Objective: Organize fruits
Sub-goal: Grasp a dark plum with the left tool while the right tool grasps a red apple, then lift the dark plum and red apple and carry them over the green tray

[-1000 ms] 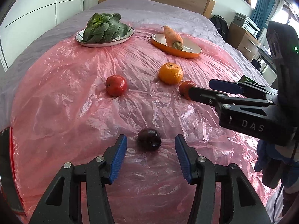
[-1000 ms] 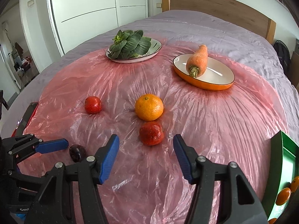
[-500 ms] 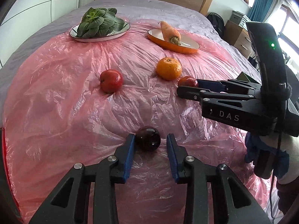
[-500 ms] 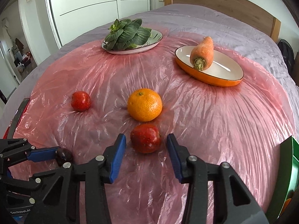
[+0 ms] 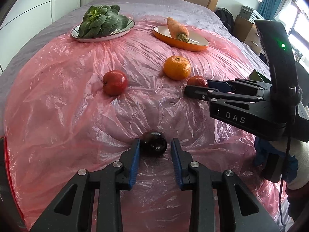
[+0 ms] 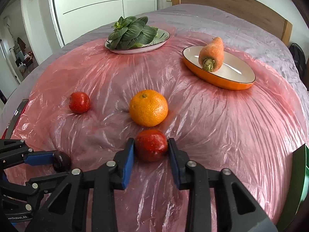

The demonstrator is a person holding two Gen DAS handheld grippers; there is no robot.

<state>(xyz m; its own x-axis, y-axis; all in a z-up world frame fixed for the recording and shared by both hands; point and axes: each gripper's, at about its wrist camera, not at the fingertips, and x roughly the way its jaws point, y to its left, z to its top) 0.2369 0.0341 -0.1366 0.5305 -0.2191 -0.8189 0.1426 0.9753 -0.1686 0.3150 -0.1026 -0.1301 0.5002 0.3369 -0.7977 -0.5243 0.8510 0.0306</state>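
We've got both grippers down on fruit: left gripper (image 5: 154,147) clamped on dark plum (image 5: 153,144), right gripper (image 6: 150,147), jaws just closing, pinching red fruit (image 6: 151,145). Orange (image 6: 148,110) sits just ahead of right.

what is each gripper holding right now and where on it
Left gripper pinches the dark plum by its sides. Right gripper, jaws just closing, clamps the red fruit by its sides.

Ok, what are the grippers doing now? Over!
Left gripper shut on dark plum. Right gripper closing in, pads on red fruit. Orange right behind it. Over.
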